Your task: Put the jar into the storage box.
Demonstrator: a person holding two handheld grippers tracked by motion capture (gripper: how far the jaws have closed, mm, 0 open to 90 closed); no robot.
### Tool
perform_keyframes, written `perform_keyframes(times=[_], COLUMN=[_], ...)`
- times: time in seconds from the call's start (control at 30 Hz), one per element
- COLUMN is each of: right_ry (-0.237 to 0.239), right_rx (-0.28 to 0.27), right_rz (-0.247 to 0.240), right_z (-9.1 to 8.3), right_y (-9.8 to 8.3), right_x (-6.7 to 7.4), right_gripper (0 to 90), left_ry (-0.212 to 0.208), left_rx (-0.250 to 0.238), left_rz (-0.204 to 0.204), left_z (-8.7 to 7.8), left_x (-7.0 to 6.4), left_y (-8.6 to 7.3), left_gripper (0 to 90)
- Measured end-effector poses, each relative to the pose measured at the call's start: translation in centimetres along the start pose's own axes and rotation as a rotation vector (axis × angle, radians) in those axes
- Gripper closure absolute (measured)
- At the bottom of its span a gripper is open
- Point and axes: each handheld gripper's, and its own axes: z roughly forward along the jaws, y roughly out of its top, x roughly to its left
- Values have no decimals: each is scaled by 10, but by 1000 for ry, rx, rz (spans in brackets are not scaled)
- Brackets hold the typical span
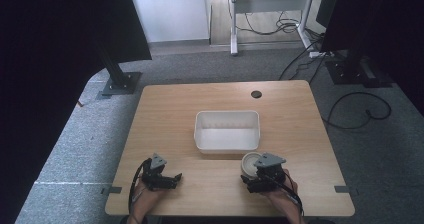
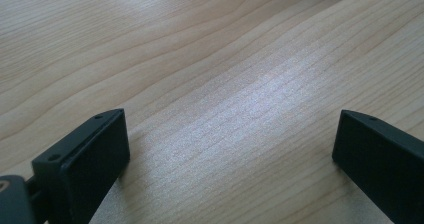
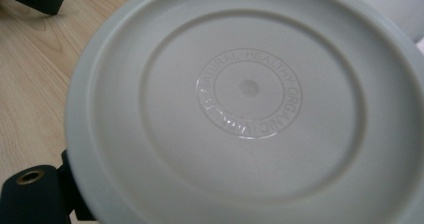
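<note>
A round off-white dish (image 3: 250, 104) shows its underside in the right gripper view, with an embossed ring of letters at its centre. One black jaw pokes out from under its rim at the bottom left. In the high view the dish (image 1: 248, 162) sits at the tip of my right gripper (image 1: 252, 174), which is shut on its rim, just in front of the white bin (image 1: 227, 146). My left gripper (image 1: 172, 178) rests low at the table's front left. It (image 2: 230, 134) is open, with bare wood between its jaws.
The wooden table (image 1: 290, 114) holds the rectangular white bin at its middle and has a dark cable hole (image 1: 256, 94) near the far edge. Black stands, cables and a white desk frame (image 1: 270, 4) stand on the grey carpet beyond.
</note>
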Motion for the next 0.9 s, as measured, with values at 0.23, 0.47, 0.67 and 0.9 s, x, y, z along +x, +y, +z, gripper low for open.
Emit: perform_keyframes(times=[0.23, 0.47, 0.67, 0.9], right_ry=[8, 20, 29, 32], right_rx=[-4, -17, -28, -37], right_rz=[-11, -18, -11, -14], right_z=[9, 18, 24, 30], right_y=[9, 18, 27, 37], right_x=[2, 3, 3, 2], right_gripper=[94, 94, 93, 94], left_ry=[0, 0, 0, 0], left_rx=[0, 0, 0, 0], left_rz=[0, 0, 0, 0], left_z=[0, 0, 0, 0], left_x=[0, 0, 0, 0], left_y=[0, 0, 0, 0], left_gripper=[14, 14, 14, 14])
